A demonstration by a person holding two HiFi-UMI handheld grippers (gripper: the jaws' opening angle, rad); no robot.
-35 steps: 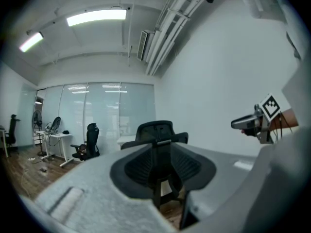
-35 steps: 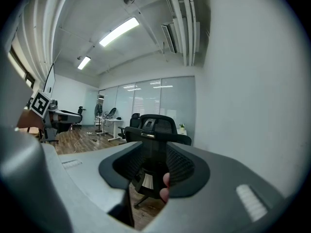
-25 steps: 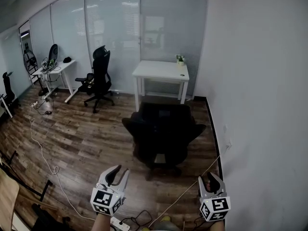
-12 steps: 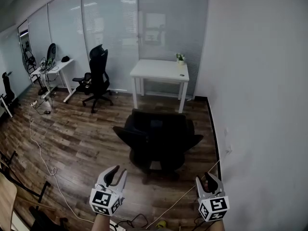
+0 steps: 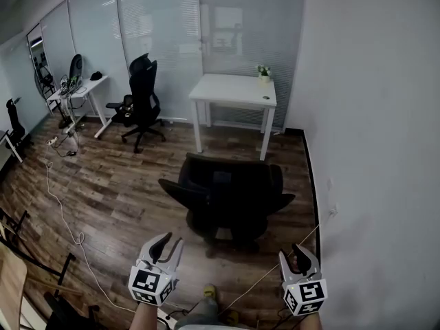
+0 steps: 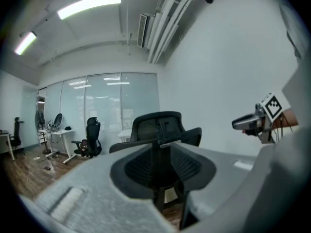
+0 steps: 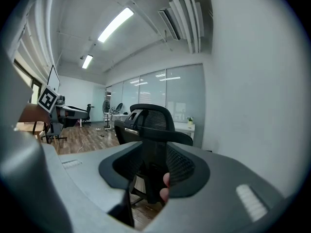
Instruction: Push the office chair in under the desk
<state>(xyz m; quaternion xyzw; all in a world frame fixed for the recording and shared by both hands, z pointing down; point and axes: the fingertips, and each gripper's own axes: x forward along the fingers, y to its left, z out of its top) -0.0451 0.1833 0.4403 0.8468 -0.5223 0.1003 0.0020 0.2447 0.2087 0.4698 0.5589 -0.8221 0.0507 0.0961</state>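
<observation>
Wood floor (image 5: 124,191): chair (image 5: 230,194) well short of bench (image 5: 234,89). Left hand-held gripper (image 5: 170,245), right hand-held gripper (image 5: 299,254) open, empty. Risk: off-centre shove swings chair into bench leg.

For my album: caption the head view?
Left tool and right tool, both empty, face a chair short of the desk.

Matt black mesh office chair (image 5: 230,192) – wood-grain floor (image 5: 117,184) – smooth white desk (image 5: 237,91)
</observation>
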